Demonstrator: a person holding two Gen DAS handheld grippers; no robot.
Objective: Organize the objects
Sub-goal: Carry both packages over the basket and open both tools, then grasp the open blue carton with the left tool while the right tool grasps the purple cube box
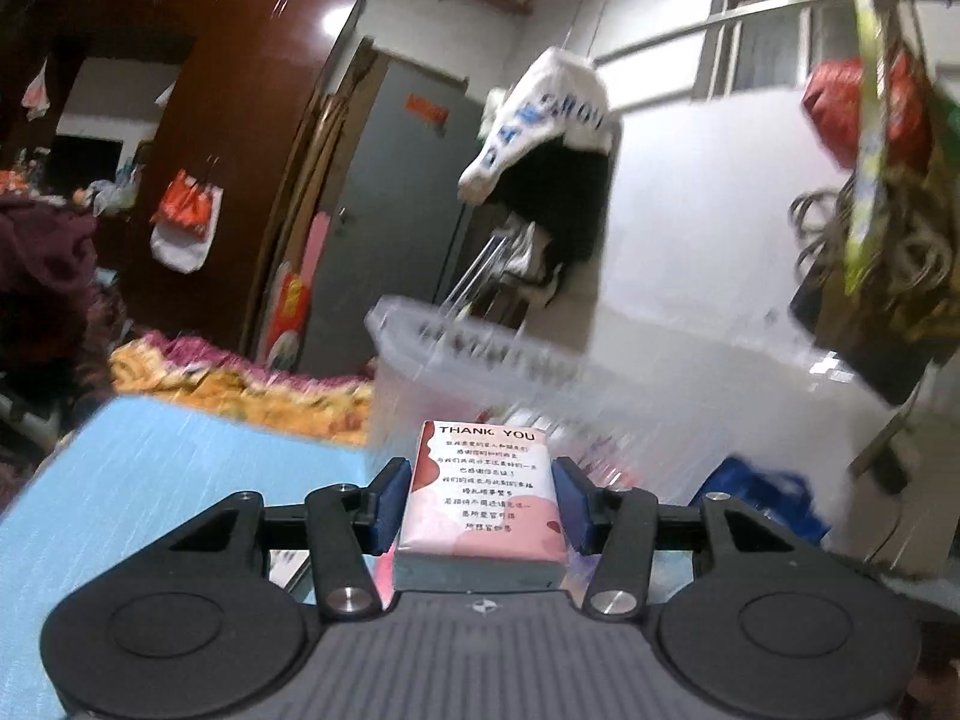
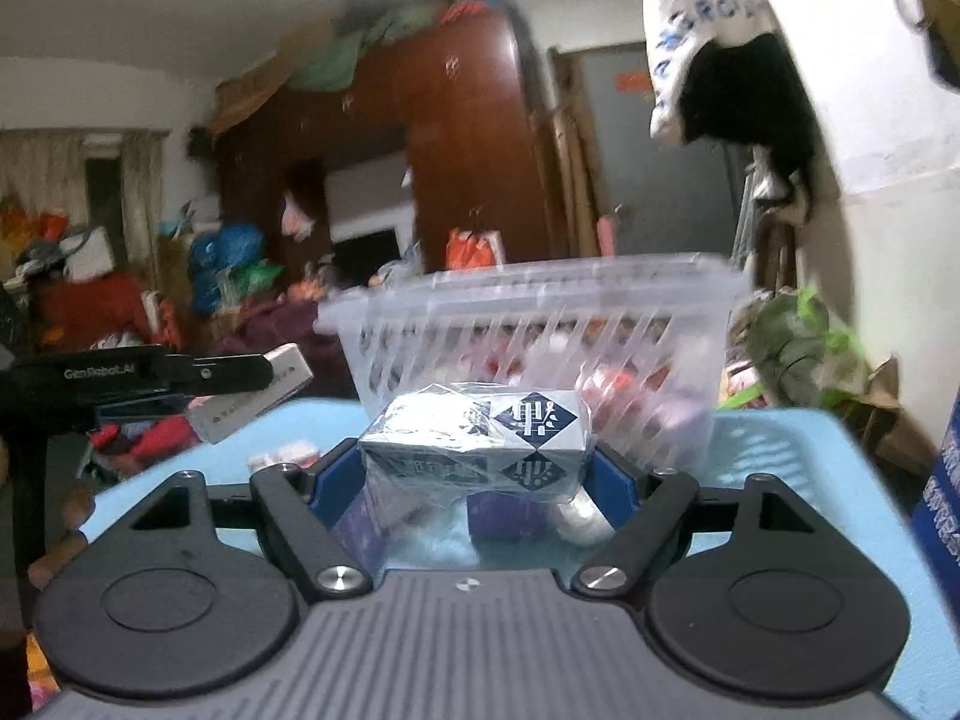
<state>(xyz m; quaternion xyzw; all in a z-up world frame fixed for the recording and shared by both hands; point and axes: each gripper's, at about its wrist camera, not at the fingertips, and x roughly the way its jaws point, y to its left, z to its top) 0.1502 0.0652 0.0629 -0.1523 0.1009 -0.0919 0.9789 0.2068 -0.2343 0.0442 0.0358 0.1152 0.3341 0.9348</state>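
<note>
My left gripper (image 1: pixel 480 504) is shut on a pink tissue pack (image 1: pixel 480 495) printed "THANK YOU", held above the light blue table (image 1: pixel 150 480). A clear plastic basket (image 1: pixel 480 360) stands just ahead of it. My right gripper (image 2: pixel 477 471) is shut on a blue-and-white patterned pack in clear wrap (image 2: pixel 480 441), close in front of the same basket (image 2: pixel 540 324), which holds several red and pink items. The left gripper (image 2: pixel 264 387) with its pack also shows at the left of the right wrist view.
The blue table (image 2: pixel 810 468) carries a blue box (image 2: pixel 942 516) at the right edge and small items under the right gripper. A bag and clothes (image 1: pixel 540 138) hang above the basket. A wardrobe (image 1: pixel 240 120) and cluttered bedding (image 1: pixel 240 384) lie behind.
</note>
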